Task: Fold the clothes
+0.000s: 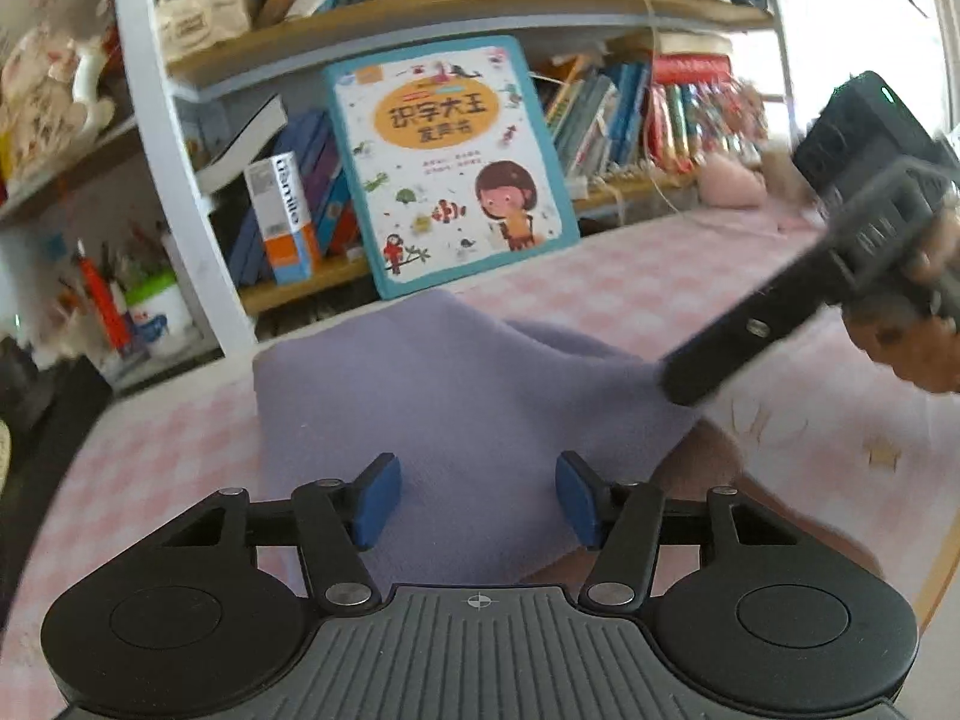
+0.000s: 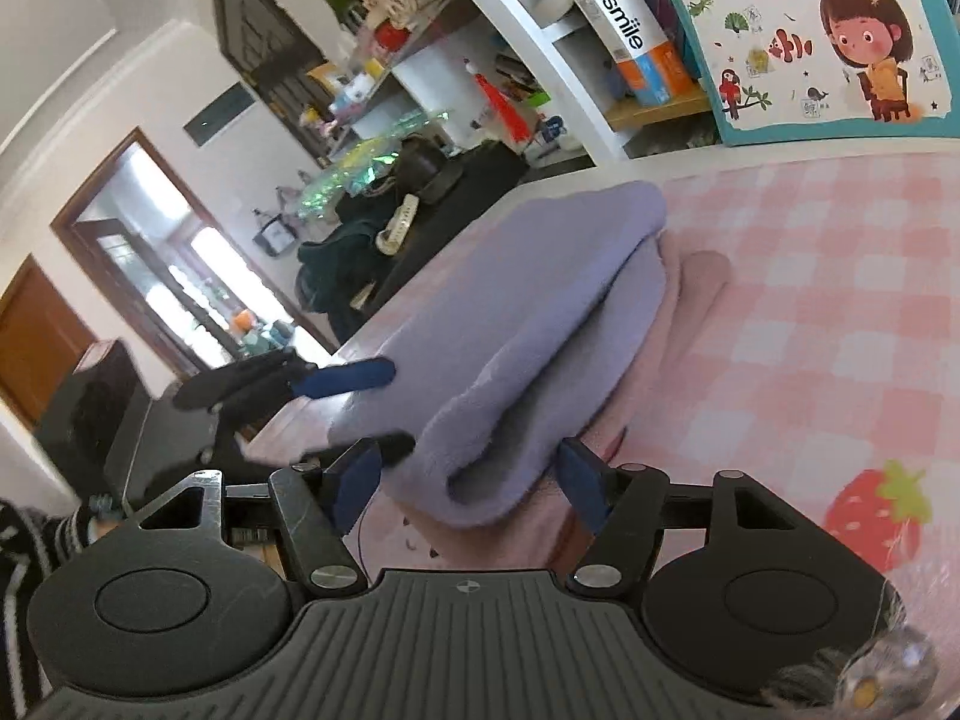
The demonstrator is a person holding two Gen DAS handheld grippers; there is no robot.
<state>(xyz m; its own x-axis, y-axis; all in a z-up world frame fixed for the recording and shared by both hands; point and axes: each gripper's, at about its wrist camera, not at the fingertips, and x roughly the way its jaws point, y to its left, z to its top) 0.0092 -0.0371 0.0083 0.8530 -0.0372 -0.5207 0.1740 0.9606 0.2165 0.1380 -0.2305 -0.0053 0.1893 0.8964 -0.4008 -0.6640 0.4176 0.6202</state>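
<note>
Both grippers — left gripper (image 1: 478, 501), right gripper (image 2: 468, 483) — gape over purple cloth (image 1: 456, 396) on pink checked tabletop (image 1: 630, 294), beside bookshelf (image 1: 420, 6).

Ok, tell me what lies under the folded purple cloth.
A pink cloth pokes out beneath the purple cloth, on the pink checked table cover. How far the pink cloth runs underneath is covered.

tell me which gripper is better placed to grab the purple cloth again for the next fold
Right, probably: the right gripper has the rolled edge of the purple cloth between its open fingers. The left gripper only hovers above flat fabric.
</note>
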